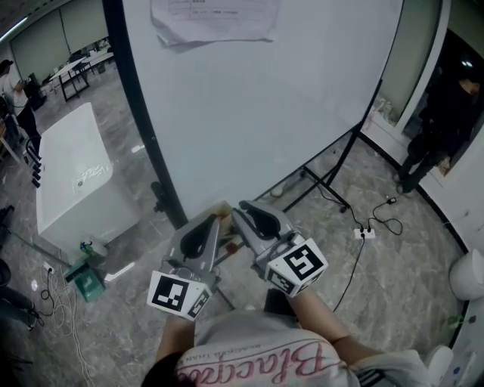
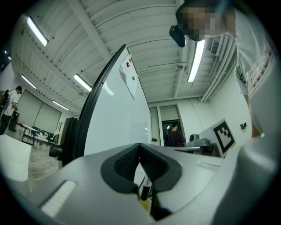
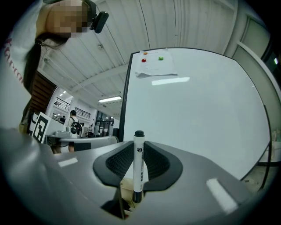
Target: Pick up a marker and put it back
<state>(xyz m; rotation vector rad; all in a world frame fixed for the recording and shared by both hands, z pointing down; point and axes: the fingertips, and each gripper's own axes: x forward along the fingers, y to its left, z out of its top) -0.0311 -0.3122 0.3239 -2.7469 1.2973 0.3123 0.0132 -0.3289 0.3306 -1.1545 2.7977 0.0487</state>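
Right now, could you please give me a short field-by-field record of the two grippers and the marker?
right gripper: shut on the marker, which stands upright between its jaws
left gripper: shut, jaw tips touching
whiteboard: directly ahead of both grippers
paper sheet: at the whiteboard's top edge

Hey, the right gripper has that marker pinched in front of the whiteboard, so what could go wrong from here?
1. The right gripper grips the marker on a short stretch of its thin round body, so it may twist or slip out.
2. In the head view the left gripper sits close beside the right one, so a bump could knock the marker askew.
3. The tan holder below looks small and the marker's end might miss it.
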